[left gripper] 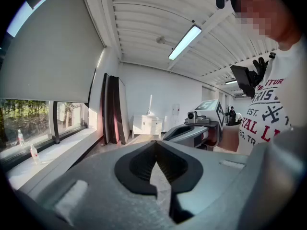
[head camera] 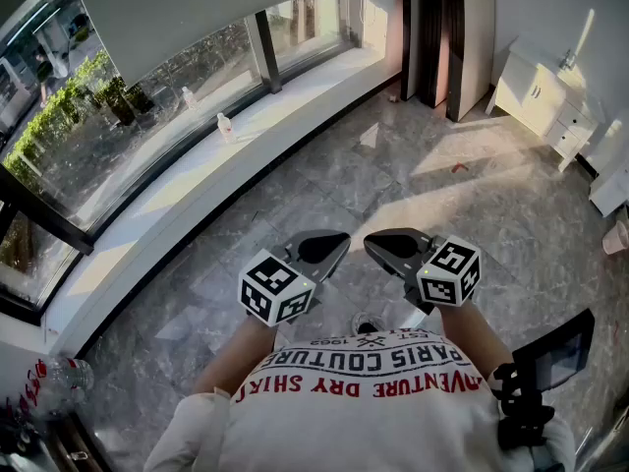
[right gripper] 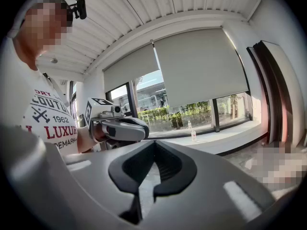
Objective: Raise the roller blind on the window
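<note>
Work on the roller blind (right gripper: 201, 66) looks unstarted: it hangs over the upper window (head camera: 147, 126), well apart from the person. Left gripper (head camera: 337, 245) and right gripper (head camera: 377, 247), each pressed together on nothing, hover above the floor (head camera: 413, 165); reaching and raising it are left.

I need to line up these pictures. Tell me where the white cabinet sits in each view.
Head view: white cabinet at the upper right, against the wall.
Left gripper view: white cabinet small, near the centre, by the far wall.
Right gripper view: not in it.
Shared landmark: the tall panels leaning beside the window's end.
</note>
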Motion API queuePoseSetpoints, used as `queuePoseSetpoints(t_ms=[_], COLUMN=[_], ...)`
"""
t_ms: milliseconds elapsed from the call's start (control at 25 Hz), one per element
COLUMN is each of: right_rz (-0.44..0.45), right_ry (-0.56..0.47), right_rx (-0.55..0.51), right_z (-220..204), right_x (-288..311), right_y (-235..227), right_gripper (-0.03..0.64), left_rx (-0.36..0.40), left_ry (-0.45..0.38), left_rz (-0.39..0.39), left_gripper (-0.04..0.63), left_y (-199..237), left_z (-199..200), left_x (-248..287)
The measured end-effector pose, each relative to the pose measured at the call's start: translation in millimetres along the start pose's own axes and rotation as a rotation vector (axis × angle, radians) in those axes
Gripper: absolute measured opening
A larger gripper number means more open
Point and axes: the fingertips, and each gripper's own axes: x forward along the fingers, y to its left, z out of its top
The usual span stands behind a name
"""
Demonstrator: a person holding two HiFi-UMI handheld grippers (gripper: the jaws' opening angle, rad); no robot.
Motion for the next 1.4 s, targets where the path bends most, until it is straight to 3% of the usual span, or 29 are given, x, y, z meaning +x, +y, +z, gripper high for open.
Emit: queuePoseSetpoints(t_ms=[280,600,1040,1400], right_rz=[0.01,0.039,0.048,-0.021], right_ry=[-0.016,-0.012,-0.061,-0.122], right_rx=[0.032,0.088,0.165,0.188], right_z=[-6,-13,-2,12], right_x=[-9,-2,-13,-53], right_y=[-7,-39,-137,-212], right_gripper=[-0.003,-0.003,-0.003,-0.003], left_rx=[-0.003,-0.05,-0.06,0.016], left_ry=[0.017,0.037,0.093,0.094], left_rz=[0.0,0.003,-0.02,-0.086], left_gripper=[0.002,0.002,0.0,0.002], left_y=[-6,16,57,61], left_z=[-4,-9,4,40], left_x=[10,36,124,208])
